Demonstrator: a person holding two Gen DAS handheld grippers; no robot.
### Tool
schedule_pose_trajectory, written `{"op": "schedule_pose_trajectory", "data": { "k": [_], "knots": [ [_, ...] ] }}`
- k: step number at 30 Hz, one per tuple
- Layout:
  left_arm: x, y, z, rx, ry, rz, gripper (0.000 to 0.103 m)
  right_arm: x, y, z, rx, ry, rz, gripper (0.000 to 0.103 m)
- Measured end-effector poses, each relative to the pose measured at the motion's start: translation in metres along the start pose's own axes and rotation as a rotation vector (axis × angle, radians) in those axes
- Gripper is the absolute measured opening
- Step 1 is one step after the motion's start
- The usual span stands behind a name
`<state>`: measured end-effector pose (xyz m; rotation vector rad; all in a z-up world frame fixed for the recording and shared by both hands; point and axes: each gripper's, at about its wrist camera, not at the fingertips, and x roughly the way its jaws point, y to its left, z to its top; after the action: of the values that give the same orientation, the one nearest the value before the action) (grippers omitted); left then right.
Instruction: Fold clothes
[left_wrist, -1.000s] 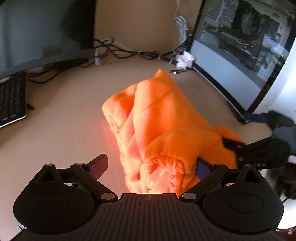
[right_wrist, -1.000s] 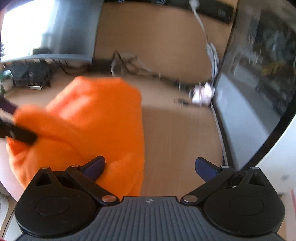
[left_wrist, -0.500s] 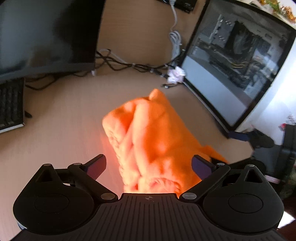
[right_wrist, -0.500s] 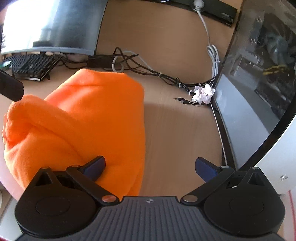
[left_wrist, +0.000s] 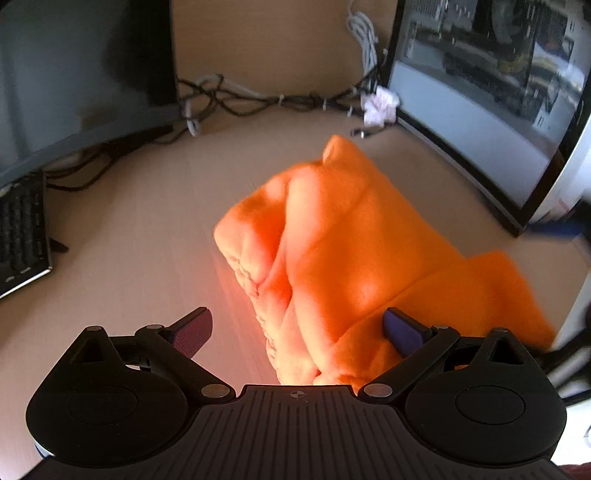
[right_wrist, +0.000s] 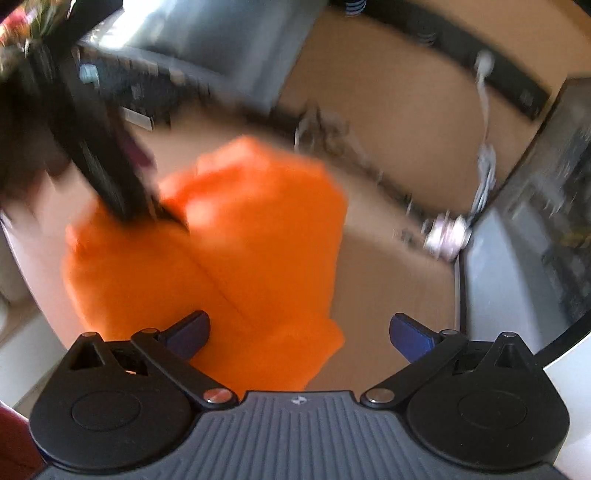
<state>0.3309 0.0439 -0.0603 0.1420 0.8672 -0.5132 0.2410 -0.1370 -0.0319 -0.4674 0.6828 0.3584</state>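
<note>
An orange fleece garment (left_wrist: 354, 251) lies in a loosely folded bundle on the beige desk (left_wrist: 129, 240). My left gripper (left_wrist: 297, 328) is open, and the bundle's near end sits between its fingers, closer to the right finger (left_wrist: 402, 330). My right gripper (right_wrist: 299, 330) is open too, with the garment's (right_wrist: 240, 251) near corner lying beside its left finger (right_wrist: 188, 330). In the blurred right wrist view the left gripper (right_wrist: 107, 162) hangs over the garment's far left edge; whether it touches the fabric is unclear.
A dark monitor (left_wrist: 74, 74) and a keyboard (left_wrist: 22, 236) stand at the left. Tangled cables (left_wrist: 236, 99) and a crumpled white tissue (left_wrist: 380, 105) lie at the back. A glass-sided computer case (left_wrist: 487, 92) closes off the right side.
Both grippers have stayed open. The right wrist view has swung and blurred with motion, and the left gripper now shows larger over the garment's left side. The bundle has kept its shape.
</note>
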Motion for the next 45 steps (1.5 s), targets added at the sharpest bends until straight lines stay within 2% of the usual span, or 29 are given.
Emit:
{"op": "schedule_pose_trajectory", "data": {
  "k": [4,9,10,14,23,25,26,27,29,31,33,35,40,43,45],
  "knots": [
    [-0.022,0.0,0.0,-0.004,-0.039,-0.092,0.101,-0.004,-0.01,0.005,0.047,-0.031,-0.009,0.103],
    [-0.001,0.001,-0.006,-0.005,0.022,-0.063,0.101,-0.019,-0.026,0.016,0.112,-0.099,-0.019,0.103],
    [0.003,0.002,-0.007,-0.01,0.034,-0.058,0.101,-0.017,-0.028,0.015,0.111,-0.092,-0.025,0.103],
    [0.017,0.004,-0.009,-0.015,0.07,-0.055,0.103,0.016,-0.024,0.001,0.015,0.04,-0.053,0.103],
    [0.024,0.001,-0.007,0.03,0.089,-0.038,0.103,-0.036,0.013,0.032,-0.266,-0.02,0.288,0.103],
    [0.025,0.001,-0.007,0.03,0.09,-0.04,0.103,-0.042,0.024,0.036,-0.329,-0.019,0.344,0.093],
    [0.025,0.001,-0.007,0.029,0.091,-0.042,0.103,-0.032,0.034,0.032,-0.36,0.008,0.329,0.085],
    [0.026,0.002,-0.006,0.028,0.093,-0.045,0.103,-0.022,0.042,0.027,-0.383,0.032,0.307,0.081],
    [0.028,0.005,-0.006,0.021,0.096,-0.051,0.103,-0.008,0.053,0.02,-0.441,0.041,0.259,0.081],
    [0.029,0.009,-0.007,0.012,0.098,-0.058,0.103,-0.002,0.065,0.013,-0.561,0.029,0.2,0.081],
    [0.024,0.015,-0.007,0.002,0.081,-0.069,0.103,0.004,0.068,0.012,-0.62,0.04,0.18,0.081],
    [0.01,0.021,-0.007,0.026,0.04,-0.091,0.103,0.012,0.056,0.022,-0.526,0.087,0.224,0.081],
    [-0.039,0.021,-0.019,0.274,-0.096,-0.184,0.103,0.036,0.007,0.045,-0.186,0.176,0.354,0.081],
    [-0.044,0.007,-0.037,0.461,-0.085,-0.18,0.103,0.05,-0.023,0.057,0.018,0.223,0.427,0.081],
    [-0.037,-0.005,-0.048,0.56,-0.063,-0.143,0.103,0.059,-0.038,0.064,0.134,0.248,0.467,0.081]
  ]
}}
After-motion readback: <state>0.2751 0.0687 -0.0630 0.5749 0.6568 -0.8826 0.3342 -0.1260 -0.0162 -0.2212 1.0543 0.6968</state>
